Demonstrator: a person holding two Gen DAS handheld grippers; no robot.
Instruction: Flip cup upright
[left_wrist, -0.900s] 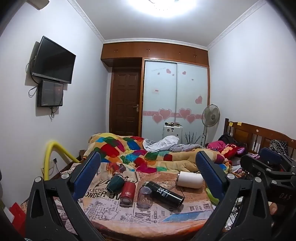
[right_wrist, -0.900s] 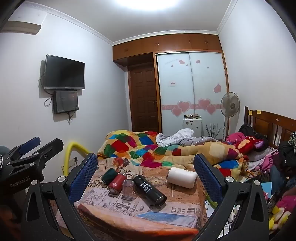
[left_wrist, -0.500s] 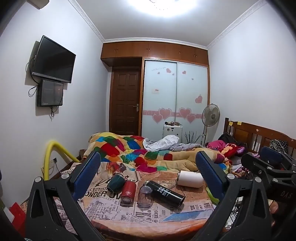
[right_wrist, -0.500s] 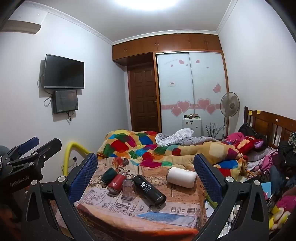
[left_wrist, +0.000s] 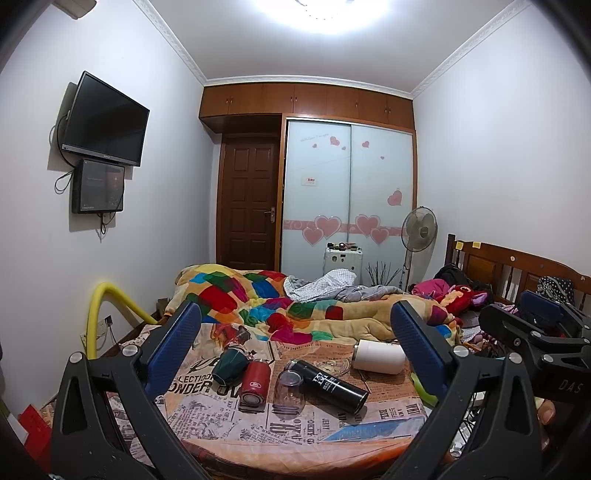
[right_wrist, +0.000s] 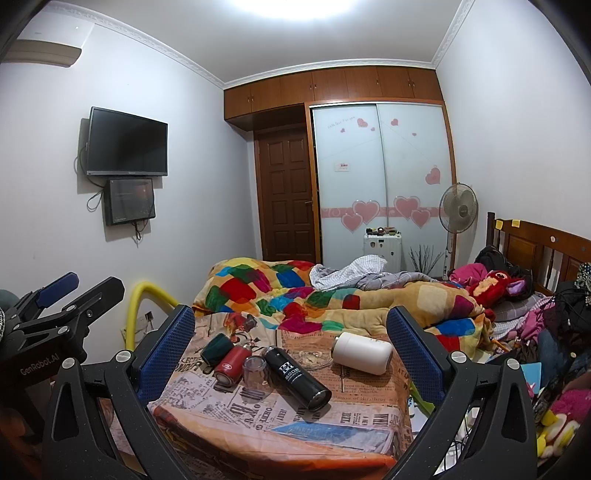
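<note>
Both hand-held grippers hover wide apart and empty above the near end of the bed (left_wrist: 332, 448): the left hand-held gripper (left_wrist: 295, 347) and the right hand-held gripper (right_wrist: 291, 343). On the newspaper-print cover (right_wrist: 332, 413) a clear glass cup (left_wrist: 290, 391) stands mouth down, between a red flask (left_wrist: 254, 382) and a black bottle (left_wrist: 328, 384), both lying on their sides. A dark green cup (left_wrist: 229, 365) lies left of the flask, and a white tumbler (left_wrist: 378, 355) lies farther right. A patchwork quilt (left_wrist: 258, 299) is bunched behind them.
</note>
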